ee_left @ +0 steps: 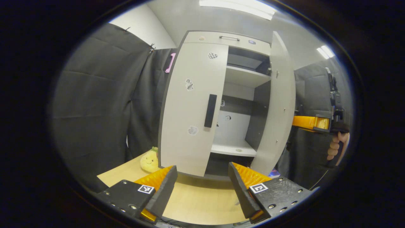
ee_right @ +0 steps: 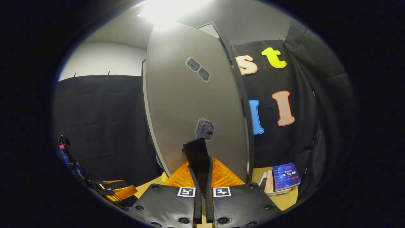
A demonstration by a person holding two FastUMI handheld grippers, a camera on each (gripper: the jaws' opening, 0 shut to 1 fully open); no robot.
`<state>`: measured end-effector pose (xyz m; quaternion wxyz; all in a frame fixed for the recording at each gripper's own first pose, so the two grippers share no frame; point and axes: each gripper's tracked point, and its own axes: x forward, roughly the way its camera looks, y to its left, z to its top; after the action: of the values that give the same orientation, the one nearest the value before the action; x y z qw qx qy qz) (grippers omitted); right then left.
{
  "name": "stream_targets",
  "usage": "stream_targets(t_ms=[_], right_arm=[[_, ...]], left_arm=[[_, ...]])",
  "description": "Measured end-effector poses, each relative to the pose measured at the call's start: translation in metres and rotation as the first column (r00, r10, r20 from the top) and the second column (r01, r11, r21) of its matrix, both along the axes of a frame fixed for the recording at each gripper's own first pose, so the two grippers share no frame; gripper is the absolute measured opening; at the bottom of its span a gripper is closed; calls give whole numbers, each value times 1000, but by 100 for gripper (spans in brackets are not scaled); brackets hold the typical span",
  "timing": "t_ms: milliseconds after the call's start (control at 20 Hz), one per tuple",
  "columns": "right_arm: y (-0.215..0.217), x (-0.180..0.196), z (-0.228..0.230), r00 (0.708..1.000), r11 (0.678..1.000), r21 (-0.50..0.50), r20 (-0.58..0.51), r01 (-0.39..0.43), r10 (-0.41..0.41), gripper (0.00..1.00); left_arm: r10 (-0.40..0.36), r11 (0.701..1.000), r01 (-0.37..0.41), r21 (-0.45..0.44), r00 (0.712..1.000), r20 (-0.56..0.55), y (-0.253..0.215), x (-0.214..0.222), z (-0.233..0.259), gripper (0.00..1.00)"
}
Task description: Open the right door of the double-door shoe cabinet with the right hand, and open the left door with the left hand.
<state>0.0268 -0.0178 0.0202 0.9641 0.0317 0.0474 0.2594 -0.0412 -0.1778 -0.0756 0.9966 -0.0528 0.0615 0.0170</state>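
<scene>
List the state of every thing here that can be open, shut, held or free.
Right door: swung open.
Left door: shut.
Left door's handle: untouched.
Right door's handle: clamped.
Left tongs: open, empty.
Right tongs: shut on the right door's handle.
Top drawer: shut.

Each gripper carries two black, textured blocks studded with round screws, a square black-and-white marker on each — left gripper [ee_left: 202,180], right gripper [ee_right: 202,177]. Ribbed plates line the fingers [ee_left: 164,186] — a cable trails below the hand [ee_left: 337,145].
</scene>
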Motion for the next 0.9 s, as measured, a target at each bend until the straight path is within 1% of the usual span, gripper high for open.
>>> stream_targets(t_ms=[50, 100, 150, 250, 400, 450, 500, 550, 600, 650, 700, 750, 800, 850, 900], right_arm=[[-7, -1, 2, 1000, 1000, 0, 8, 4, -4, 6], [-15, -1, 3, 1000, 1000, 3, 12, 8, -8, 2], [-23, 1, 3, 1000, 1000, 8, 15, 14, -14, 6], [-39, 4, 5, 999, 999, 15, 19, 30, -30, 6], [-68, 11, 8, 996, 996, 30, 29, 84, -85, 5], [-65, 12, 7, 998, 997, 52, 15, 60, -61, 5], [-62, 13, 5, 999, 997, 57, 8, 53, -54, 5], [-63, 16, 6, 998, 997, 50, 16, 60, -61, 5], [-65, 15, 8, 997, 997, 39, 25, 72, -73, 1], [-65, 13, 8, 996, 996, 35, 30, 85, -86, 5], [-65, 13, 8, 995, 995, 33, 32, 98, -99, 5], [-65, 11, 6, 994, 994, 32, 27, 105, -106, 1], [-65, 11, 5, 993, 993, 31, 25, 116, -117, 1], [-67, 12, 7, 990, 990, 31, 29, 135, -136, 1], [-67, 12, 5, 989, 989, 34, 27, 144, -145, 1]], left_arm=[[-2, 1000, 2, 10, 1000, 1, -3, 3, 2, 92], [-5, 1000, 5, 18, 1000, 4, -7, 4, 4, 92], [-9, 1000, 9, 24, 1000, 8, -11, 3, 5, 92], [-21, 999, 20, 28, 1000, 13, -17, 3, 8, 92], [-40, 999, 39, 37, 999, 13, -23, 4, 10, 93], [-45, 998, 44, 40, 999, 12, -24, 4, 10, 93], [-50, 998, 49, 41, 999, 11, -24, 5, 11, 93], [-56, 998, 56, 42, 998, 9, -26, 6, 11, 92], [-60, 997, 60, 43, 998, 8, -27, 5, 11, 92], [-61, 997, 60, 43, 998, 10, -25, 4, 13, 92], [-60, 997, 60, 42, 998, 11, -23, 3, 14, 93], [-61, 997, 61, 39, 998, 10, -21, 1, 14, 92], [-65, 997, 65, 35, 998, 10, -19, 1, 14, 93], [-65, 997, 65, 35, 998, 9, -13, 2, 14, 92], [-64, 997, 64, 37, 998, 6, -8, 4, 14, 93]])
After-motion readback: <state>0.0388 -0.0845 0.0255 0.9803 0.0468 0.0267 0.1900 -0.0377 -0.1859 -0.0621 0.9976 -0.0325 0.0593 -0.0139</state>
